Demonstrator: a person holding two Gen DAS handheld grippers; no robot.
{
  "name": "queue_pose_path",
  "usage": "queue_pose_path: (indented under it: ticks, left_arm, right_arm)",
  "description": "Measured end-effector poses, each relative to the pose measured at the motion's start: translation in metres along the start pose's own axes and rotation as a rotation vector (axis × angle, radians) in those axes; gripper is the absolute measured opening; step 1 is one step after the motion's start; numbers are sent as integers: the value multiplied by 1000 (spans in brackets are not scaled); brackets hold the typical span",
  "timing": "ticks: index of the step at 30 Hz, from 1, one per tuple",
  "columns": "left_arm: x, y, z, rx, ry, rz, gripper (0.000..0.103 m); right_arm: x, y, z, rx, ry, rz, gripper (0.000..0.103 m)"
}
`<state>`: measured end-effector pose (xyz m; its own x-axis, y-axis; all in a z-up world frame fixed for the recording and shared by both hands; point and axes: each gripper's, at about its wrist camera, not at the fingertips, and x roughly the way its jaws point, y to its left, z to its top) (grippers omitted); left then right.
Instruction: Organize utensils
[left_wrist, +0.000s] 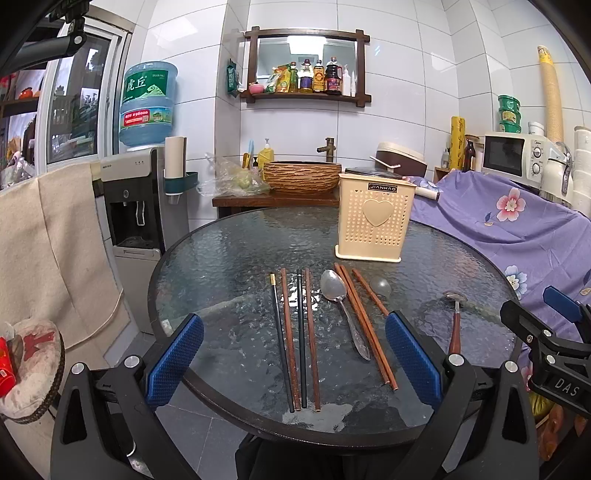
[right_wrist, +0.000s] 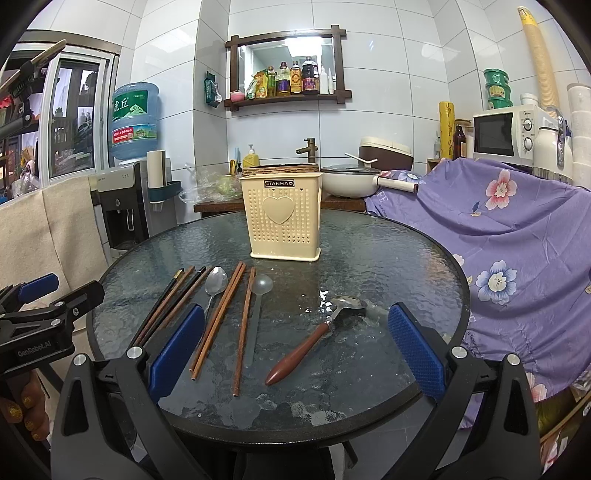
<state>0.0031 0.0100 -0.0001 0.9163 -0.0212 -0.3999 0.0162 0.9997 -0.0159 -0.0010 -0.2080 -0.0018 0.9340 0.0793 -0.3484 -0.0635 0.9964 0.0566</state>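
Observation:
A cream perforated utensil holder with a heart stands upright at the back of the round glass table. In front of it lie several brown and black chopsticks, a steel spoon, a clear plastic spoon and a wooden-handled spoon. My left gripper is open over the chopsticks, holding nothing. My right gripper is open around the wooden-handled spoon's area, above the table, also with nothing in it.
A water dispenser and a beige cloth stand left of the table. A purple floral cover drapes the right side. Behind are a basin, a pot, a rice cooker and a microwave.

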Motion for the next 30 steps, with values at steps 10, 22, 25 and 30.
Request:
queue_pose_path:
  ticks: [10,22,25,30]
  left_arm:
    - [0,0,0,1,0,1,97]
    - [17,11,-7,-19,79,7,97]
    - [22,16,-7,-3,88,18,97]
    - [42,27,0,-2,145,22,97]
  right_arm:
    - [3,1,-2,-1,5,-1,98]
    - [26,-20,-14,41,92,-37,98]
    - [40,-31,-14,66,154,-44,98]
    - [66,-34,-14,29,232,-78,98]
